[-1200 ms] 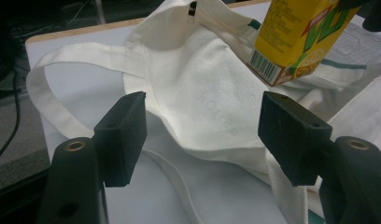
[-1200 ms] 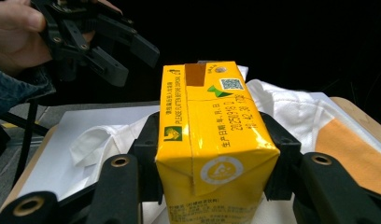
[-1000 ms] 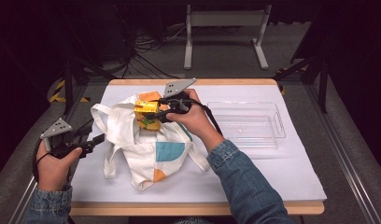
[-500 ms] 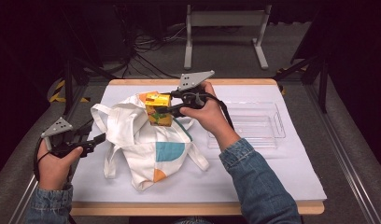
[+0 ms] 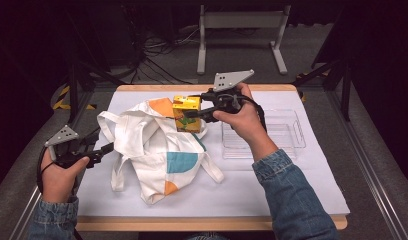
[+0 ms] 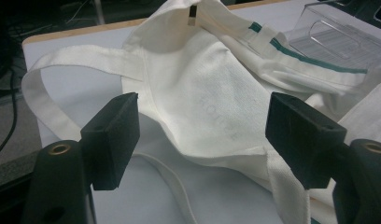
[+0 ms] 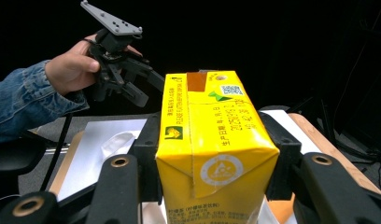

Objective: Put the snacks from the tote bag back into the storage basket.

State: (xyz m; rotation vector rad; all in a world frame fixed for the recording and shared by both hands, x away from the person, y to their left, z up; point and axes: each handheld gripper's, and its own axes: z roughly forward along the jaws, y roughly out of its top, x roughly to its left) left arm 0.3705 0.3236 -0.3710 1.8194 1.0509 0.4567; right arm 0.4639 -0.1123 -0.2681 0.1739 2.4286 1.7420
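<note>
**Carton held clear of the bag, tray off to the side**

Carton (image 5: pixel 186 113), yellow and upright, is clamped between the pads of the right gripper (image 5: pixel 188 114), its long axis standing vertical and crosswise to the jaws, as seen close up in the right gripper view (image 7: pixel 212 154). It is held above the far edge of the tote bag (image 5: pixel 154 147), with the clear tray (image 5: pixel 287 137) lying behind the gripper's tips, on the hand's side, resting on the worktop (image 5: pixel 242 195). The coming move is judged to turn on that relation: the carton would have to be carried back past the hand toward the tray. The left gripper (image 5: pixel 108 148) is well apart from the carton, just beside the bag's near handle; its jaws have just been opening and stand wide, nothing pressed between them (image 6: pixel 202 135).
</note>
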